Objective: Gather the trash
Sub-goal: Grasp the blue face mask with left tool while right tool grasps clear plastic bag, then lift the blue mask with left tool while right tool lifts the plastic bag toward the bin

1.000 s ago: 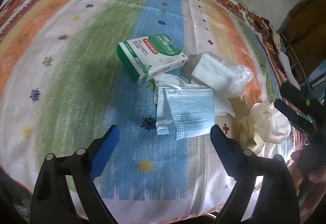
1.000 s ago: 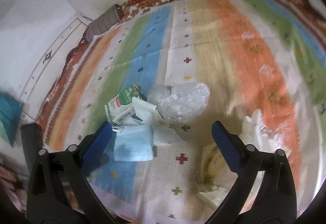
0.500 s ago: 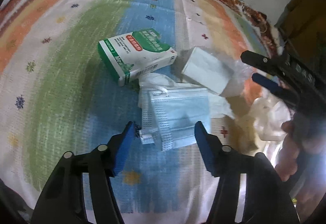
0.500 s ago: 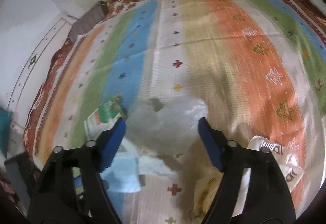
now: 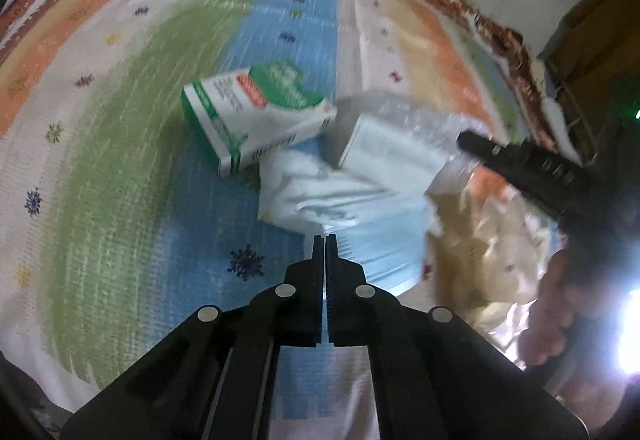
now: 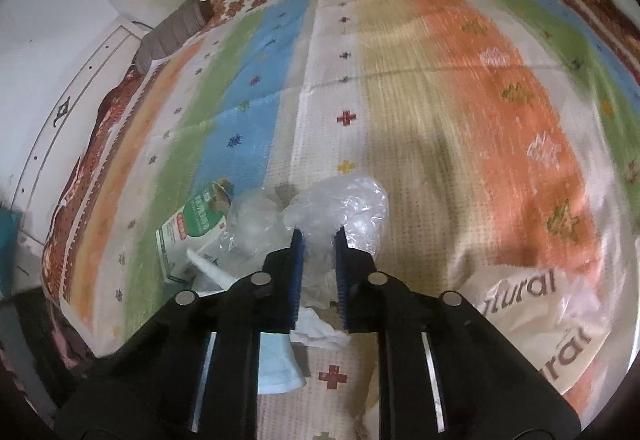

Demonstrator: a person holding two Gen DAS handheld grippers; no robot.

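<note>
A pile of trash lies on a striped bedspread (image 5: 120,167). In the left wrist view a green-and-white carton (image 5: 248,119) lies left of a clear plastic wrapper with a white pack inside (image 5: 396,143), above a light blue face mask (image 5: 376,236) and white tissue (image 5: 296,179). My left gripper (image 5: 324,238) is shut on the mask's near edge. In the right wrist view my right gripper (image 6: 318,234) is closed around the clear plastic wrapper (image 6: 348,203). The carton (image 6: 192,228) lies to its left.
A cream plastic bag printed "natural" (image 6: 532,304) lies at the right of the pile, also in the left wrist view (image 5: 480,248). A grey pillow (image 6: 176,31) lies at the far edge. A white wall stands behind the bed.
Both grippers moved forward into the pile and closed. The left one shut on the face mask; the right one closed on the clear plastic wrapper.
</note>
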